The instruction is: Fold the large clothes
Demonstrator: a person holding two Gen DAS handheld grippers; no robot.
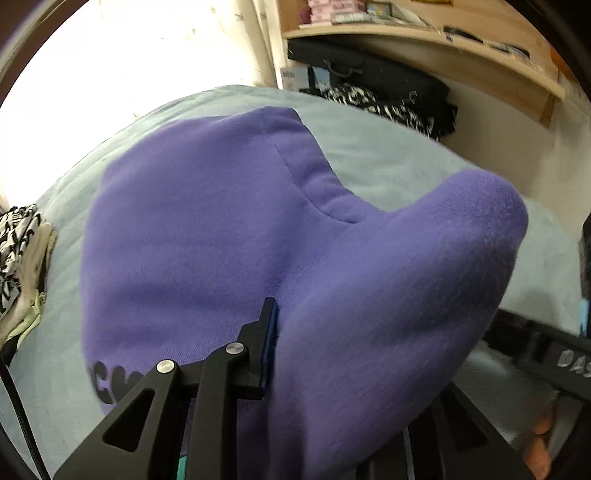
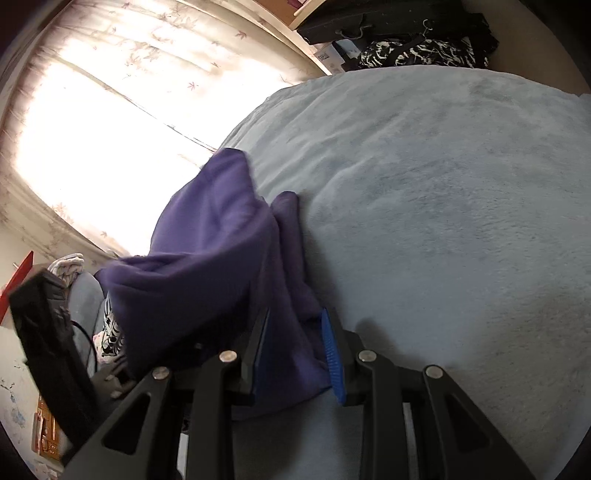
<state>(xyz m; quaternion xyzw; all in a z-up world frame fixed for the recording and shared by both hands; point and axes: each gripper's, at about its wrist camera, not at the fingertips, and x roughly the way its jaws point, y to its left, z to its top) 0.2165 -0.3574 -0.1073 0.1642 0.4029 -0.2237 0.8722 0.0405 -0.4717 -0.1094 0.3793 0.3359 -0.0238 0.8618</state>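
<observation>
Left wrist view: my left gripper (image 1: 291, 354) points forward over the pale blue blanket (image 1: 388, 155), clamped on a fold of the purple sweatshirt (image 1: 207, 229); only 1 finger shows. Its black lettering is unreadable.

Right wrist view: my right gripper (image 2: 295, 354) pinches the sweatshirt's (image 2: 207, 258) edge between both blue pads (image 2: 332, 354).

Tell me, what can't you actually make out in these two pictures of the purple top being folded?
- Left wrist view: the left gripper shows one finger only; purple sweatshirt cloth covers the other.
- Left wrist view: the black print on the sweatshirt is hidden partly by the gripper, so it is unreadable.
- Right wrist view: the window is glared white; nothing outside shows.
- Shelf items are too small to name.
</observation>
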